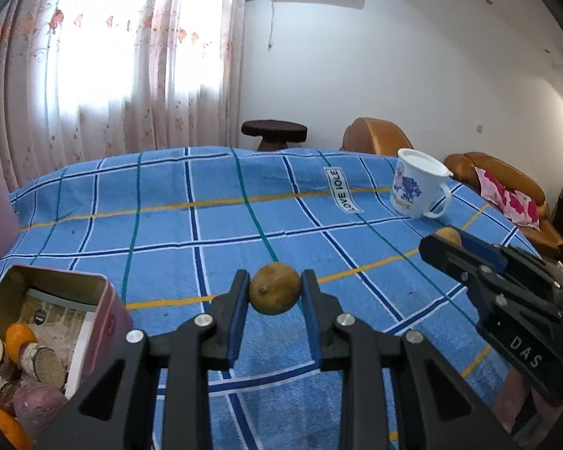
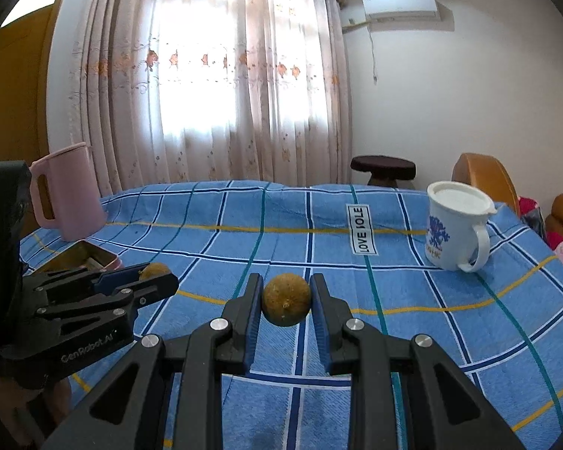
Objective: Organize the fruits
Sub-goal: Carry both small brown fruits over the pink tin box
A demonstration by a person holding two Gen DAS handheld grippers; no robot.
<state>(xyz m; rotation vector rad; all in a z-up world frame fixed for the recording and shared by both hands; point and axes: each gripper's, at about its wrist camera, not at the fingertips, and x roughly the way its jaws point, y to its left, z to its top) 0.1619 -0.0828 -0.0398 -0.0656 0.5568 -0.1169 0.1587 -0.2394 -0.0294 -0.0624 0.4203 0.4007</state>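
Blue plaid cloth (image 1: 244,225), crossed by white, navy, teal and yellow lines, spread over the whole work surface; white label reading "LOVE IOLE" (image 1: 342,189) sewn on toward the far side.

Left gripper (image 1: 275,288): clamped on a round brownish fruit (image 1: 275,288), one blue-lined pad against each side, fruit held clear above the cloth. Seen from the right wrist view as a black body at the left edge with the fruit tip just showing between its fingers.

Right gripper (image 2: 287,294): pinching a second brownish fruit (image 2: 287,299) of the same kind, small stem end facing the camera, pads pressed to both sides, fruit lifted off the cloth. In the left wrist view, visible at the right edge, marked "DAS", with only the top of its fruit showing.

Metal tin (image 1: 101,300), gold inside and pink outside, open at the top, resting on the cloth at lower left of the left gripper. Contents: oranges (image 1: 18,337), cut root pieces with pale faces (image 1: 47,365), a purple-skinned tuber (image 1: 37,405), printed paper lining the bottom.

White mug (image 2: 456,225) with a blue print, upright, handle to the right, placed at the far right of the cloth, well apart from both grippers. Pink jug (image 2: 69,191) with handle, upright at the far left corner, just behind the tin.

Beyond the table: dark round stool (image 2: 383,167), tan leather seating (image 1: 506,176), floral sheer curtains (image 2: 206,93) over a bright window, wall air conditioner (image 2: 399,5).
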